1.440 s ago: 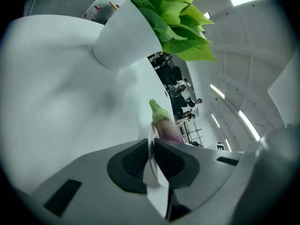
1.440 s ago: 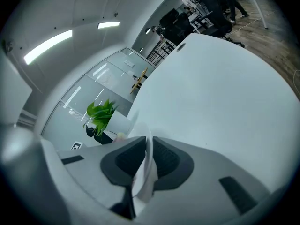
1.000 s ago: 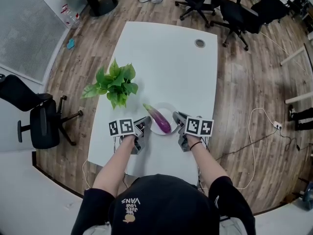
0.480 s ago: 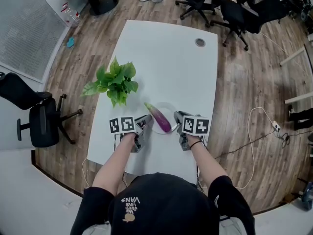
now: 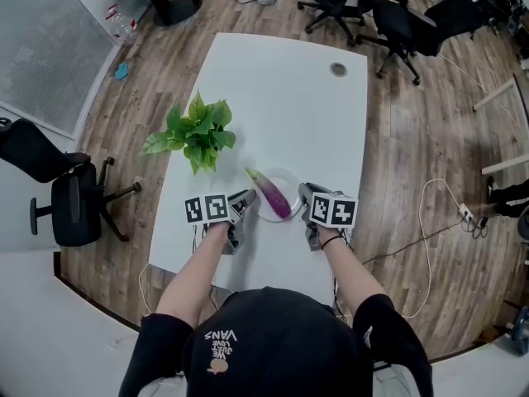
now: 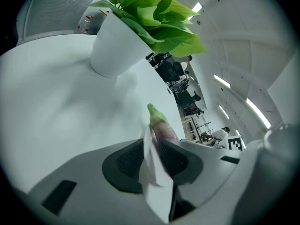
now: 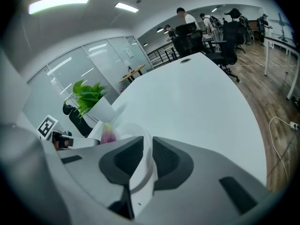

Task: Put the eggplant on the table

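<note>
A purple eggplant (image 5: 271, 193) with a green stem lies on a small white plate (image 5: 290, 180) near the front of the white table (image 5: 281, 98). My left gripper (image 5: 245, 203) is at the plate's left rim. In the left gripper view its jaws are opening, the rim (image 6: 152, 170) stands between the pads and the eggplant (image 6: 161, 128) lies just beyond. At the plate's right side, my right gripper (image 5: 304, 195) is shut on the rim (image 7: 143, 170), with the eggplant (image 7: 108, 134) seen past it.
A potted green plant (image 5: 197, 135) in a white pot stands on the table just left of the plate and beyond it. A round cable port (image 5: 338, 71) sits at the table's far end. Office chairs stand on the wooden floor around the table.
Both grippers stay at the plate's two sides. The plate with the eggplant has barely shifted in the view.
</note>
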### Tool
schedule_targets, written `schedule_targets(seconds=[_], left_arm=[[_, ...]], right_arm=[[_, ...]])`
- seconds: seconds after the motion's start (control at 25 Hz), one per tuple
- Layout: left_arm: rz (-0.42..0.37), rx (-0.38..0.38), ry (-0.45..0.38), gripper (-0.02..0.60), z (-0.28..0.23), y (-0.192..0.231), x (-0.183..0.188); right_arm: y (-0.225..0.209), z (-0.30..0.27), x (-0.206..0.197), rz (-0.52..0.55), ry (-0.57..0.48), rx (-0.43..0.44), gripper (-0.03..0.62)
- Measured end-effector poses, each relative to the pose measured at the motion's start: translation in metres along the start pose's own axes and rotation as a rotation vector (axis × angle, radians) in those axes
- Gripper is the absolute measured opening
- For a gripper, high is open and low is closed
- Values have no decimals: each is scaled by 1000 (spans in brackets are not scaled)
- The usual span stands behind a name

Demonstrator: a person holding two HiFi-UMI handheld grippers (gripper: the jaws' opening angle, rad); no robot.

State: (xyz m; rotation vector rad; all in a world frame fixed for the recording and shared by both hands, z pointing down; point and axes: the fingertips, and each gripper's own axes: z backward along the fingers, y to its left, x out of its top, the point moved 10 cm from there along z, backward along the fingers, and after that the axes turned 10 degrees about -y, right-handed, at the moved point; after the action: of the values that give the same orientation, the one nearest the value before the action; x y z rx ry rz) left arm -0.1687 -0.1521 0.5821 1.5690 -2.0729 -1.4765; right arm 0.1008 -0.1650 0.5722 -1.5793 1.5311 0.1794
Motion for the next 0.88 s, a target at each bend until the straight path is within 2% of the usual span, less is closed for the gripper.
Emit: schedule_targets(seconds=[0.28, 0.88], left_arm=[[-19, 18, -8, 116, 10, 0, -3], [-14, -21, -40, 118, 31, -11, -11]], right_arm=[[8, 13, 0, -4, -19, 30, 72], [21, 30, -9, 3, -33, 55, 72]])
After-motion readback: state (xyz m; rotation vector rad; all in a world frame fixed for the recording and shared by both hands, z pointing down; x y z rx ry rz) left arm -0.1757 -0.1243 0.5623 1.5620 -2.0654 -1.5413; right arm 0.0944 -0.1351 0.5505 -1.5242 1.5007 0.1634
